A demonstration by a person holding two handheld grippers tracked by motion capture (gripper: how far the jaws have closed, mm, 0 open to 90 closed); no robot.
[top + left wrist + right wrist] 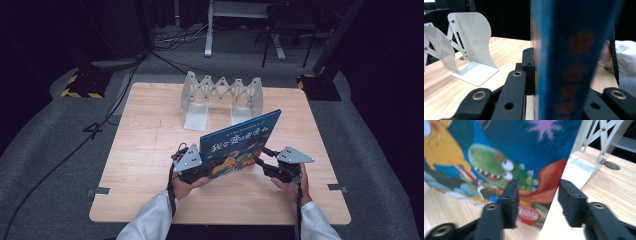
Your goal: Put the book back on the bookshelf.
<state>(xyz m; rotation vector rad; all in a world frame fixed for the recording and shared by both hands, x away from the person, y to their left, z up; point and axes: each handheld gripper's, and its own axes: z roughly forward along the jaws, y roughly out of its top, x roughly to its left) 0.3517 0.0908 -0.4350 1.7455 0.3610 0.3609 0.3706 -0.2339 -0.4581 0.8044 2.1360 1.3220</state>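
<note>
From above, a blue picture book (239, 145) stands tilted on its lower edge near the middle of the wooden table (145, 150), with a white folding book rack (221, 97) behind it at about twelve o'clock. The left gripper (196, 167) sits at the book's eight o'clock corner and the right gripper (264, 157) at its four o'clock edge, each carried by a hand in a white sleeve. Looking along the left gripper's own jaws, the book's spine (566, 60) runs straight up between them and the black pads press on both sides, so this one is clamped tight on the book; the rack's end plate (474, 45) stands off at ten o'clock. Looking along the right gripper (537, 203), the jaws stand apart with the book's edge in the gap between them, the dinosaur cover (499, 157) at eleven o'clock; the picture is blurred, but I'd say the pads are clear of the book. My read is that the book is being stood upright before going into the rack. The next move calls for the left grip to hold firm and carry the book back to twelve o'clock, keeping it upright to slide between the rack's plates.
</note>
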